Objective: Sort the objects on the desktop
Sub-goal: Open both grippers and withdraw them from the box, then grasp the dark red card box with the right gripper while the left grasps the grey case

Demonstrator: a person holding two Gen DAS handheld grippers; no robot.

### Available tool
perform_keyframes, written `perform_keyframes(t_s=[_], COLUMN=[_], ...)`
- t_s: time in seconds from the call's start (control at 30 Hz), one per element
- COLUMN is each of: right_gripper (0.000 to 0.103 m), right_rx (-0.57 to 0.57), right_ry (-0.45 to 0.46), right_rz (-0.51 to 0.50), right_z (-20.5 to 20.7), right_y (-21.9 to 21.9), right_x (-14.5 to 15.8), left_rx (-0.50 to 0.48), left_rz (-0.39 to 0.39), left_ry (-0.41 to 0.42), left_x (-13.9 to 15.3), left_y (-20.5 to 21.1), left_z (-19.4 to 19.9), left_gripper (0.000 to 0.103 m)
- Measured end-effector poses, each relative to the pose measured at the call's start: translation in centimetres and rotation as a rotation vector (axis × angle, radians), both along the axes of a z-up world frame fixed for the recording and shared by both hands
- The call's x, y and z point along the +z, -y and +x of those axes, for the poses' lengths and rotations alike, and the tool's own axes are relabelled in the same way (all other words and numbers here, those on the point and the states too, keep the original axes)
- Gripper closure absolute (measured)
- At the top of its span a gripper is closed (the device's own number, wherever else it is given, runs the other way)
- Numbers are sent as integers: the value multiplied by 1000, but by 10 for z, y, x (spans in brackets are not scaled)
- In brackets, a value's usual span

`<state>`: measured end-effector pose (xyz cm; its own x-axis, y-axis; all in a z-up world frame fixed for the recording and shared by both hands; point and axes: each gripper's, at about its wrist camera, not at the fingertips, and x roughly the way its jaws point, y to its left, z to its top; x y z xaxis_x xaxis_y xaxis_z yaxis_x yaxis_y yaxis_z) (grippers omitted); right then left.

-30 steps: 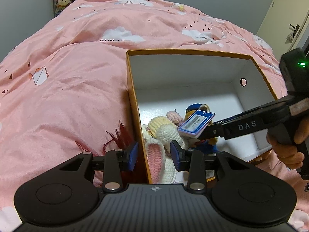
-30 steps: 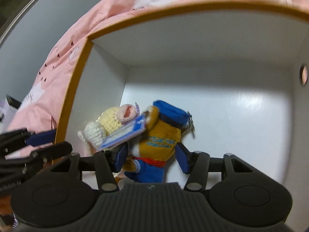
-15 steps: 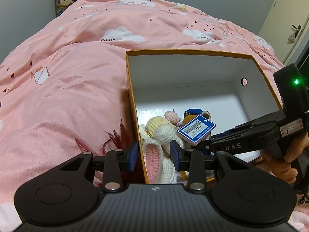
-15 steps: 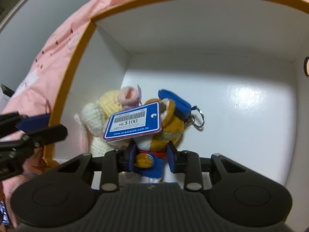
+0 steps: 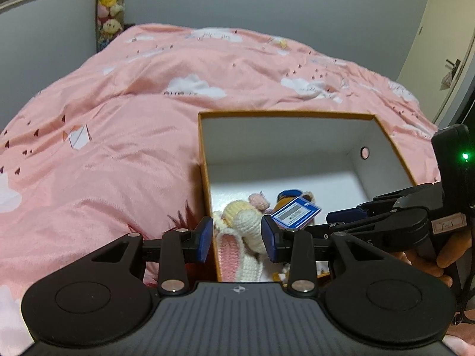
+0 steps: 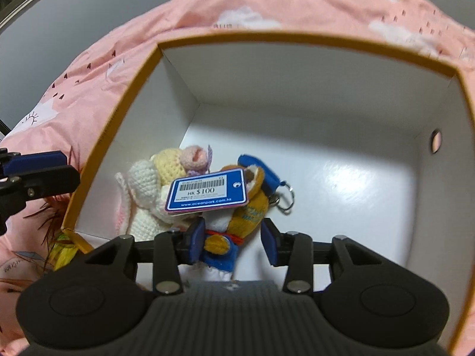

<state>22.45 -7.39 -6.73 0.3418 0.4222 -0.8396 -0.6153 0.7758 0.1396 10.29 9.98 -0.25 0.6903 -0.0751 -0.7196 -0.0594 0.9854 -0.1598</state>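
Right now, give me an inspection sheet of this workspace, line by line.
Surface: pink cloud-print duvet on a bed; an open orange-rimmed box with a white inside sits on it.
Job's things: crocheted bunny and plush keychain toy in blue cap lie together in the box's near-left corner; a blue HK $100 price tag lies over them.
Clutter: red feathery item outside the box's left wall.
Grippers: left gripper open, straddling the box wall; right gripper jaws opening around the plush toy.
Cables: nothing seen.
Surroundings: grey walls, stacked plush toys in the corner, a door at right.
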Motion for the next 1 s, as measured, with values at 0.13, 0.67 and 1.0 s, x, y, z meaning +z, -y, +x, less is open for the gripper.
perform_keyframes(t_s=[0.13, 0.67, 1.0], right_gripper=[55, 47, 54], right_rx=[-2, -9, 0], right_ry=[98, 203, -17], right_rz=[43, 209, 116], right_z=[-21, -133, -178], right_y=[11, 92, 104], right_x=[18, 59, 23], left_rx=[-6, -266, -382], left_rz=[18, 68, -11], left_ry=[54, -78, -276], left_x=[11, -4, -29], left_y=[9, 66, 80], left_z=[-12, -58, -90], left_gripper=[60, 60, 61])
